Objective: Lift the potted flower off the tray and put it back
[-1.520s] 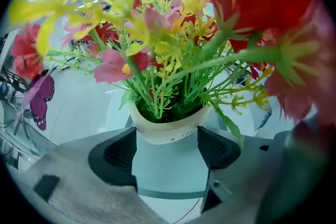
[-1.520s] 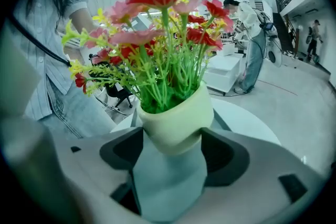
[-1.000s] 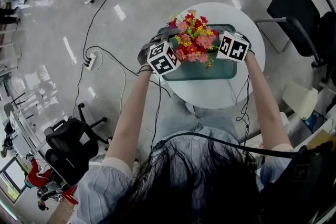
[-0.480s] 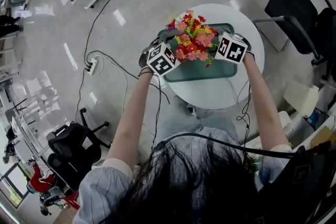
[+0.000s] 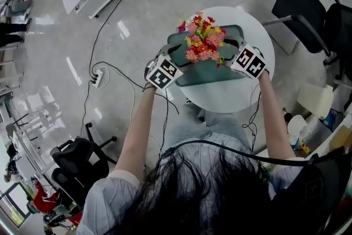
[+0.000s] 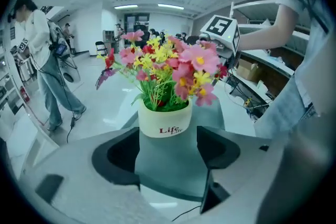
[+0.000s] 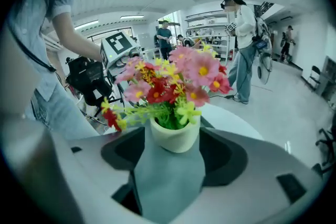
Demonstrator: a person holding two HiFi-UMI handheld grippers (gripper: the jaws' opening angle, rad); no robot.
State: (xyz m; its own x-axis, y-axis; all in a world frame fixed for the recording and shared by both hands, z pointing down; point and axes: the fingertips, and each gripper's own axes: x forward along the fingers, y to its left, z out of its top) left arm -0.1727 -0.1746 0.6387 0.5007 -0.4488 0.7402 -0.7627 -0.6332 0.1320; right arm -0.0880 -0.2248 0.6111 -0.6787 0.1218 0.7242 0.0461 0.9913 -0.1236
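The potted flower [image 5: 202,41], a bunch of pink, red and yellow blooms in a cream pot [image 6: 164,120], stands upright on the green tray [image 5: 204,73] on a round white table [image 5: 220,99]. My left gripper [image 5: 175,54] is at the tray's left side, open, with the pot just beyond its fingertips [image 6: 122,150] and only tray surface [image 6: 168,165] between the jaws. My right gripper [image 5: 234,48] is at the tray's right side, also open. In the right gripper view the pot [image 7: 176,136] sits at the mouth of the right gripper [image 7: 170,153], not gripped.
Black chairs [image 5: 308,3] stand right of the table and an office chair [image 5: 74,157] at lower left. A power strip with cables [image 5: 97,66] lies on the floor. People stand in the background [image 6: 39,60] [image 7: 244,44]. Clutter sits at the right [image 5: 313,102].
Both grippers have drawn back from the flowers, outward and toward me. The pot now stands free on the tray between them.
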